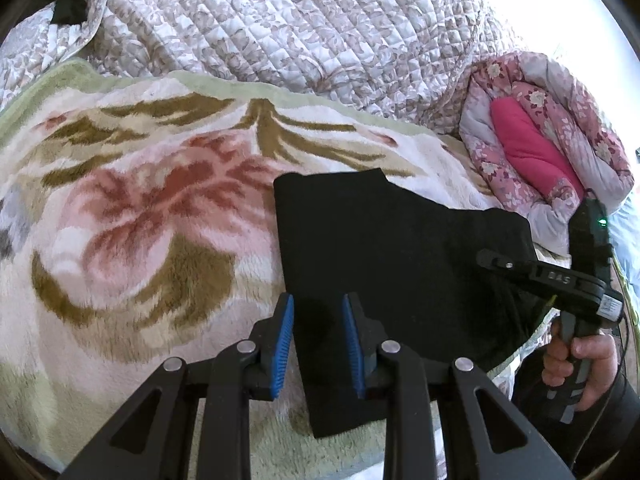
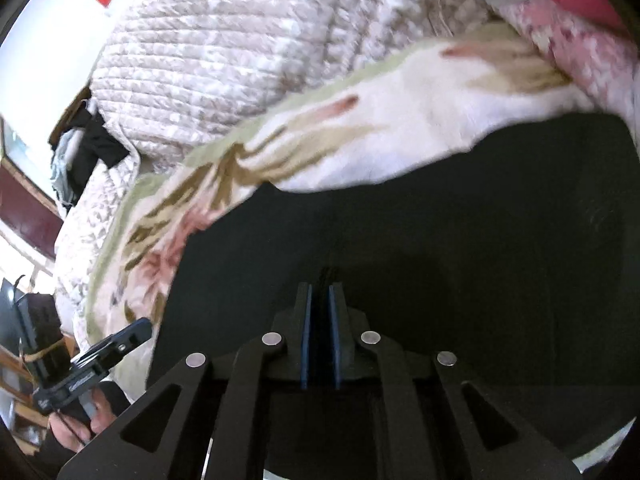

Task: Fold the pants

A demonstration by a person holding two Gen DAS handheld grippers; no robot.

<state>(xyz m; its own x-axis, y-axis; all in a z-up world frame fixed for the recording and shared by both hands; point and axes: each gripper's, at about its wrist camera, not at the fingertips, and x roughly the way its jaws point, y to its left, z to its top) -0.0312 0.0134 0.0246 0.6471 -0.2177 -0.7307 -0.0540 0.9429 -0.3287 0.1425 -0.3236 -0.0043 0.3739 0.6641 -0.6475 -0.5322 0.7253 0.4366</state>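
The left gripper (image 1: 318, 346) hangs over the near left corner of the black pants (image 1: 400, 264), its blue pads spread apart with the fabric lying flat beneath them, not pinched. The right gripper (image 2: 319, 334) has its pads drawn nearly together; a thin ridge of black fabric appears to stand between their tips, though the dark cloth leaves the grip unclear. The pants lie folded on the floral blanket (image 1: 140, 220). Beyond lies a quilted bedspread (image 1: 300, 32).

Each black tool (image 1: 318, 344) has 2 blue ribbed pads (image 1: 282, 346) and silver pivot screws (image 1: 391, 347).
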